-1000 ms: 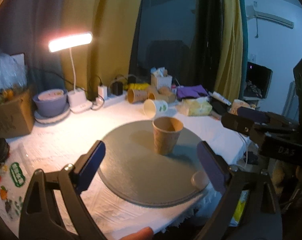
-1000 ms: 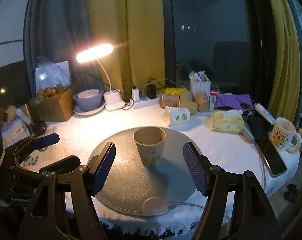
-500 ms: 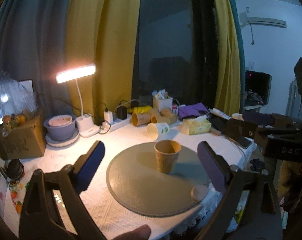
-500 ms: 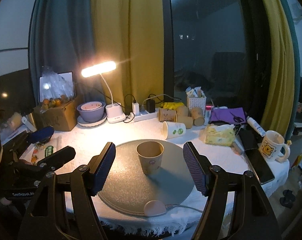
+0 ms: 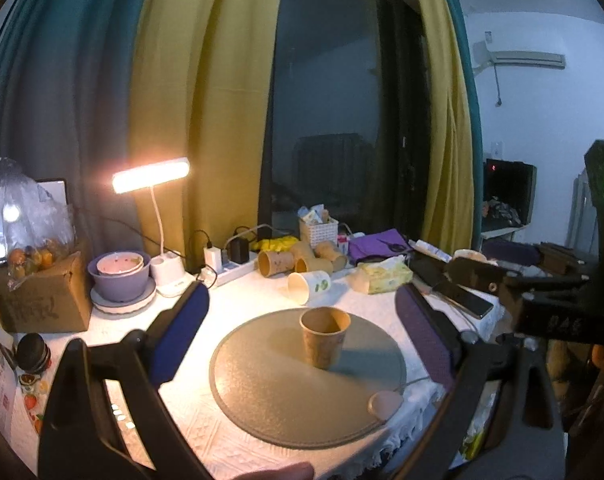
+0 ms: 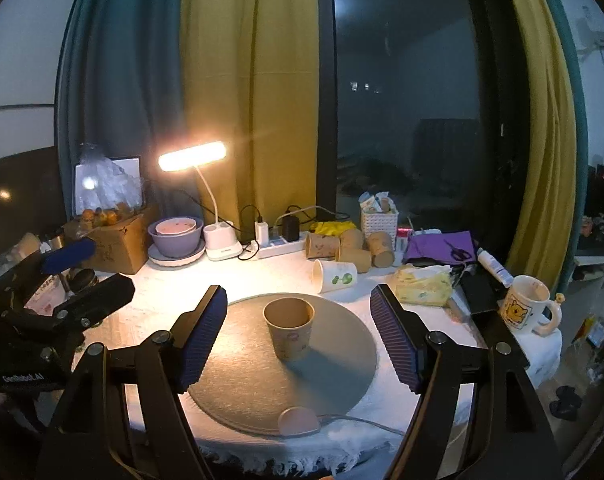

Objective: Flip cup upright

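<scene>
Brown paper cup [image 5: 324, 337] [image 6: 289, 332] stands upright, mouth up, on the round grey mat [image 5: 262, 392] [image 6: 238, 368], slightly right of frame centre in the left wrist view, centre frame in the right wrist view. Cup casts a shadow to the lower right across the mat.

Left gripper [image 5: 302, 344]: released, blue pads [image 5: 178, 336] wide apart in the lower frame, nothing between them but the view of the cup farther off. No contact with the cup. It also shows at the left edge of the right wrist view [image 6: 88, 276], fingers parted.

Right gripper [image 6: 298, 344]: released, ribbed blue pads [image 6: 204, 340] flanking the cup in frame, well short of it, not touching. Seen again at the right edge of the left wrist view [image 5: 513, 268]; whether it gapes cannot be read from that angle.

Mat sits on a white tablecloth [image 5: 230, 452] [image 6: 174, 280]. Small pinkish round object [image 5: 385, 406] [image 6: 298, 421] lies at the mat's near edge, a cable leading from it in the right wrist view.

Behind the mat: a white paper cup [image 5: 309, 286] [image 6: 334, 276] on its side, mouth to the left; more brown cups [image 6: 353, 249] lying down beyond it. Lit desk lamp [image 5: 150, 175] [image 6: 192, 156] in the upper left of the table area, purple bowl [image 5: 120, 276] [image 6: 176, 236] beside its base. Yellow tissue pack [image 6: 421, 286] right of the white cup. Cartoon mug [image 6: 525, 306] upright at the right edge of the right wrist view.
</scene>
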